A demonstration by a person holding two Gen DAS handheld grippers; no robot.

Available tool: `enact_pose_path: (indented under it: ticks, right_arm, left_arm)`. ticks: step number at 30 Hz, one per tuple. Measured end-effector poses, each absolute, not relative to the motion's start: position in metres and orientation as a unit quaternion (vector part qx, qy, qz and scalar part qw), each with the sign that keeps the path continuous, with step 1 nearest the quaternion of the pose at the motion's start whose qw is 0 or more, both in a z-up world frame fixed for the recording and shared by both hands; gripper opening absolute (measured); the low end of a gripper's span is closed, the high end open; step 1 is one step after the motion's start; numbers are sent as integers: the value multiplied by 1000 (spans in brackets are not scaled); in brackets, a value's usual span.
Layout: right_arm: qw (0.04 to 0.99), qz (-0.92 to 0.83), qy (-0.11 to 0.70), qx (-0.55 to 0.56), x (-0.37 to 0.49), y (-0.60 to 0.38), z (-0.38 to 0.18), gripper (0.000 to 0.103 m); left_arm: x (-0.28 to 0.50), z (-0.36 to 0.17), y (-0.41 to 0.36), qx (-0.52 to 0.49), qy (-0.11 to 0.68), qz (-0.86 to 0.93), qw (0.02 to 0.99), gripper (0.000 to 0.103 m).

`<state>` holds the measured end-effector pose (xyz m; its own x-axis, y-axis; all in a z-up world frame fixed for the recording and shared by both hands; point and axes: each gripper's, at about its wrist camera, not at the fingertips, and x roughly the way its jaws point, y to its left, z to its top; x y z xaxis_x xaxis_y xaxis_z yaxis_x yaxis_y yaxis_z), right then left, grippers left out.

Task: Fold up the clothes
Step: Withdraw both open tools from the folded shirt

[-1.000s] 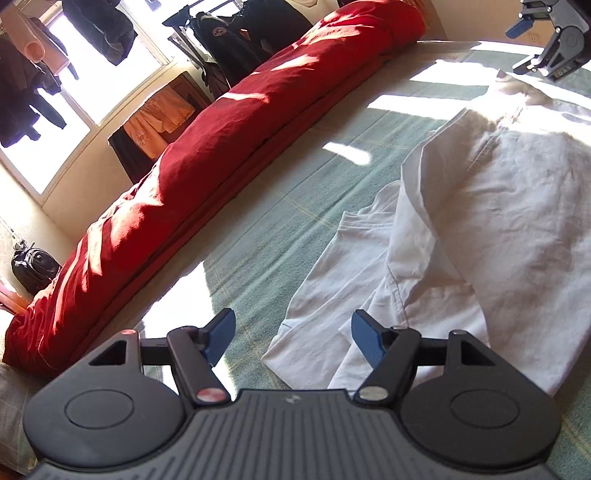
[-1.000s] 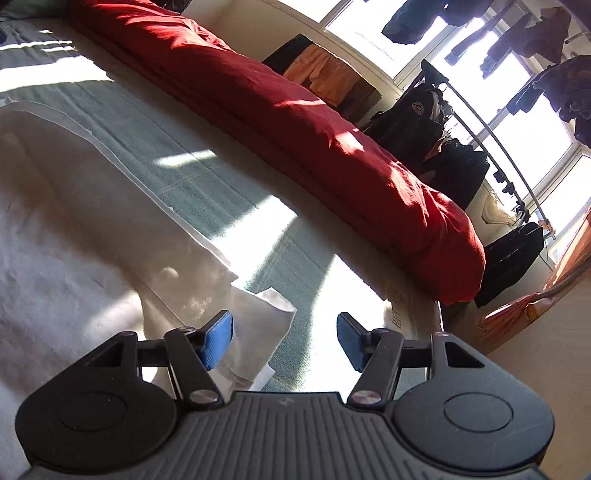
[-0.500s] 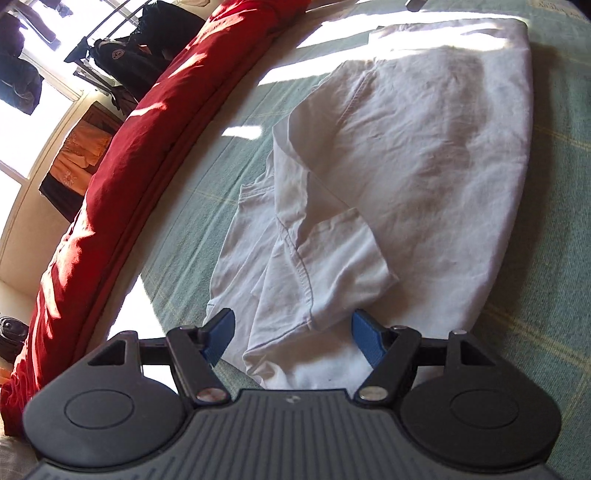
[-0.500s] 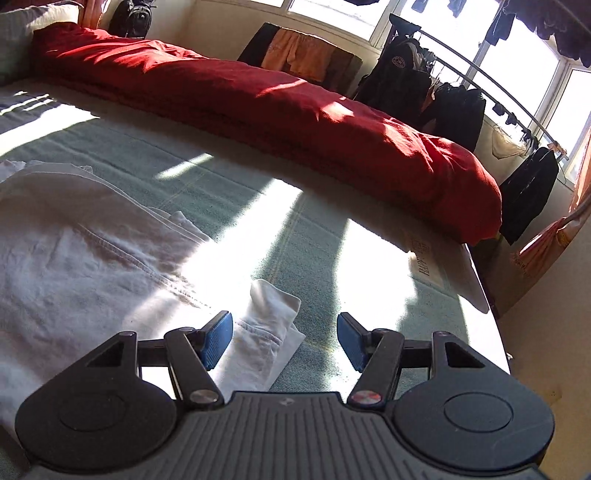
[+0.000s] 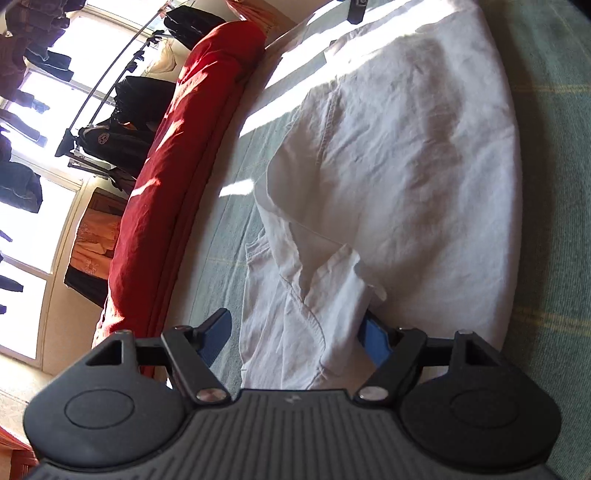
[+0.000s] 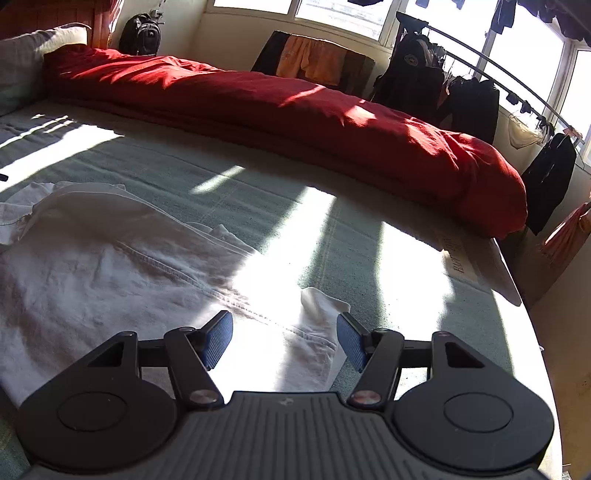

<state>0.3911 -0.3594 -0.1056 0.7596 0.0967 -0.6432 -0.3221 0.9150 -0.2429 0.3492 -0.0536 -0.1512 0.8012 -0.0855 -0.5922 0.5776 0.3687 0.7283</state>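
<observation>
A white garment (image 5: 413,173) lies spread on the green bed cover (image 5: 554,155), partly folded over itself. My left gripper (image 5: 295,338) is open and low over one end, where a folded sleeve (image 5: 332,288) lies between its blue pads; the right pad (image 5: 375,339) sits under a loose flap. In the right wrist view the same white garment (image 6: 110,266) stretches to the left. My right gripper (image 6: 284,339) is open, with the garment's sunlit corner (image 6: 317,314) between its pads.
A rolled red duvet (image 6: 295,110) runs along the bed's far side. Beyond it stand a rack of dark clothes (image 6: 461,96), windows and a backpack (image 6: 142,33). A pillow (image 6: 26,62) lies at the far left. The bed's edge (image 6: 517,306) drops off at right.
Both grippers have come down closer to the garment's ends. The left gripper has rolled and its right pad has slid under the sleeve flap. The right view has swung left along the bed.
</observation>
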Motion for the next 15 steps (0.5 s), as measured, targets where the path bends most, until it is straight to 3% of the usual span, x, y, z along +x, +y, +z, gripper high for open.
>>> enact_pose_path:
  ticks: [5,11,15]
  right_arm:
    - [921,117,325,-179,390,-357,-103,67]
    - [917,122,335,-179,387,-358,-105,67]
    - [913,127,343,-181,384,-359,-107,67]
  left_arm:
    - [382,-135,-35,461,252,-138,839,76]
    - [428,-139,-2,376,326,-18,867,76]
    - [420,-126,15,304,339,-18,890,76]
